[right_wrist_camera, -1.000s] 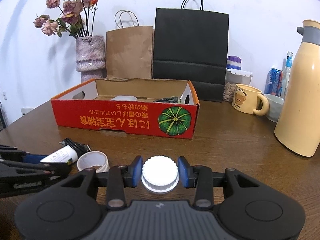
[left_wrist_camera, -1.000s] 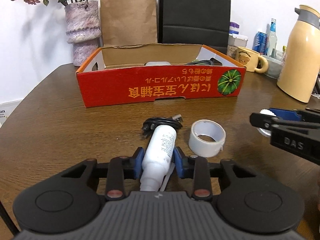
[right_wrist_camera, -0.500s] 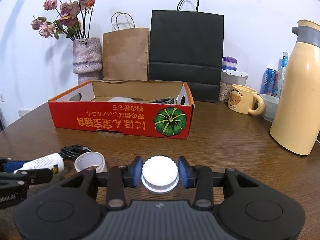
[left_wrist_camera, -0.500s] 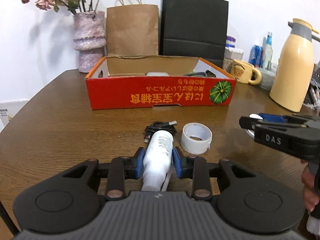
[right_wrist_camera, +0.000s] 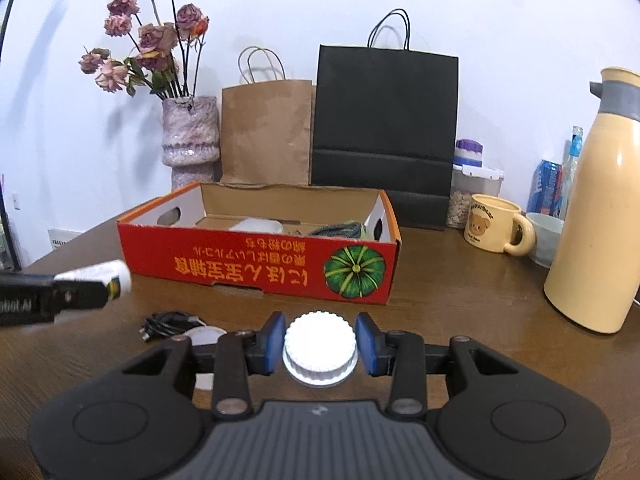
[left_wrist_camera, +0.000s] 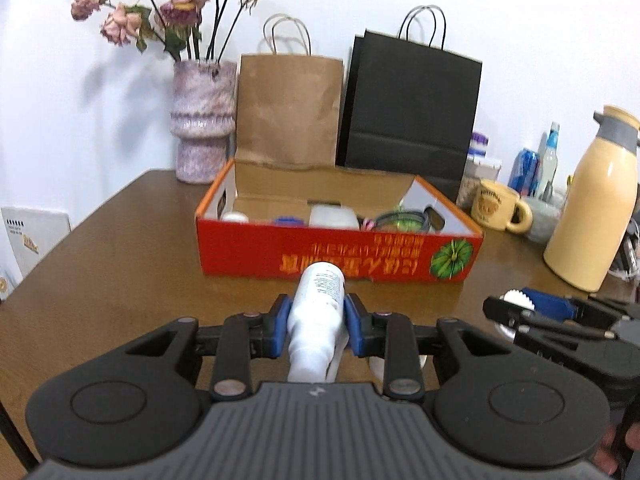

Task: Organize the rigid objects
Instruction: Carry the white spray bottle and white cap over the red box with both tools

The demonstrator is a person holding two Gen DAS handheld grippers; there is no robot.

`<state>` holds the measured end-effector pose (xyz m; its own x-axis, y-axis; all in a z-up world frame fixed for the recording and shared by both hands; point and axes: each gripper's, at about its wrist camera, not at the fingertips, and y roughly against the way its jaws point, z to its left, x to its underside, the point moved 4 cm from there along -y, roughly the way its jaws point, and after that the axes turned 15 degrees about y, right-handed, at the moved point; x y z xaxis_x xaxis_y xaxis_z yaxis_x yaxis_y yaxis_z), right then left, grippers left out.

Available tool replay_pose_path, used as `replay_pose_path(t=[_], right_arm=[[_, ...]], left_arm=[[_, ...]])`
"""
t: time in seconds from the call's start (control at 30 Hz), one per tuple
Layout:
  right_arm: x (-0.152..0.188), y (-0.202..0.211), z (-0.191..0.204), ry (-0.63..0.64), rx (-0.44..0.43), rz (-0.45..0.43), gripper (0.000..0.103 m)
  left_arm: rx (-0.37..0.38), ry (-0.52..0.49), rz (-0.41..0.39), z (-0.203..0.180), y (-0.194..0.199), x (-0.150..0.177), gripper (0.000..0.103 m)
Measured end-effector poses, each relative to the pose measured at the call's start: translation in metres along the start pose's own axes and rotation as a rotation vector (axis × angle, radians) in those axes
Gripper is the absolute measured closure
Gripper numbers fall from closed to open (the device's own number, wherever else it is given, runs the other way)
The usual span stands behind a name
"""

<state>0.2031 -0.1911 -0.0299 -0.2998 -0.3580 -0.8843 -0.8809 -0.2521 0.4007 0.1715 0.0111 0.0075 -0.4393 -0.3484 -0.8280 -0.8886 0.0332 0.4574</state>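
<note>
Now raised off the table point(left_wrist_camera: 120, 264), white bottle point(left_wrist_camera: 320, 304) pinched in left gripper point(left_wrist_camera: 318, 322) jaws, levelled toward red box point(left_wrist_camera: 340, 248); right gripper point(right_wrist_camera: 320, 344) jaws clamp ribbed white cap point(right_wrist_camera: 320, 346), low above table.

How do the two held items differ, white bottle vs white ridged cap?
Shape: the white bottle is a long cylinder; the white ridged cap is a squat disc.
Surface: the bottle carries printed label text; the cap is plain with a knurled edge.
Holder: the left gripper pinches the bottle; the right gripper holds the cap.
Both are white.
</note>
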Motion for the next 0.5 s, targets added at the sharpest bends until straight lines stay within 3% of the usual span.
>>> replay_pose_path(t=[0.5], right_arm=[[-0.056,-0.017,-0.001,0.030,-0.007,-0.081,0.065]], left_arm=[[0.006,0.024,-0.054,-0.017,-0.025,-0.050,0.073]])
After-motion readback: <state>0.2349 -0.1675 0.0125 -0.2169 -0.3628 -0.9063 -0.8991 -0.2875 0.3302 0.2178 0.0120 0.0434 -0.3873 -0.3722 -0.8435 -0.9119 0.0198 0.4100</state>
